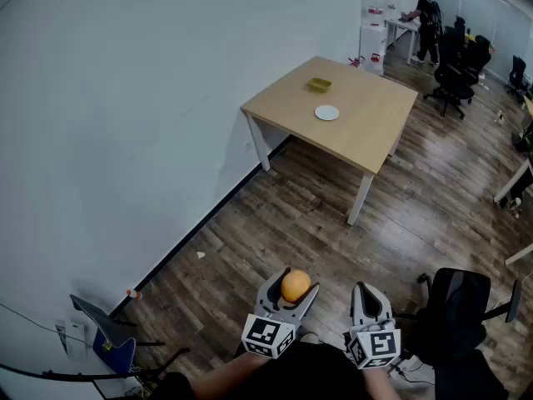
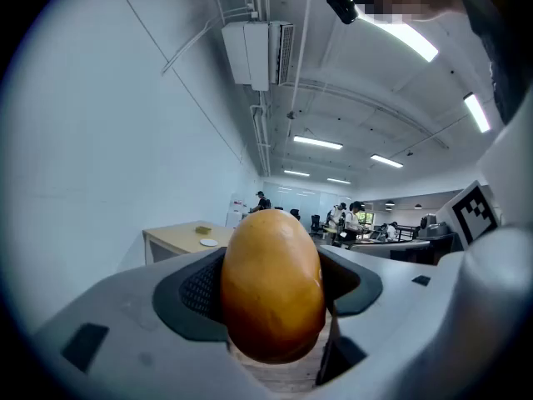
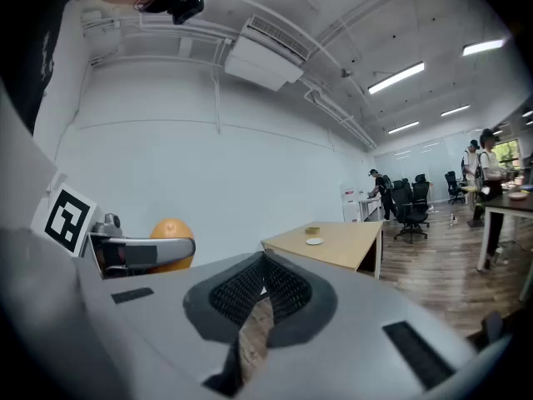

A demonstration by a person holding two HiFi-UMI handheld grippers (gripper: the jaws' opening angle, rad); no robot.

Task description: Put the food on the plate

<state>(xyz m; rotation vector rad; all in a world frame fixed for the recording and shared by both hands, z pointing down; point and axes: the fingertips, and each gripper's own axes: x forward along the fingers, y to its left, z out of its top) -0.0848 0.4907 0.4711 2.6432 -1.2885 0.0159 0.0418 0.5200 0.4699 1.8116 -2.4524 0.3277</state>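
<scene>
My left claw [image 1: 291,293] clamped on an orange fruit [image 1: 295,285] at bottom centre of the head view, my right claw [image 1: 369,293] just beside it, closed and empty, white plate [image 1: 326,112] on the wooden worktop [image 1: 371,136] well away, upper right

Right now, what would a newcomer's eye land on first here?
An orange fruit clamped in the left tongs, close by at the bottom of the head view. Far off by the white wall stands a lone table with a small white plate on it. The right tongs are shut and empty.
</scene>
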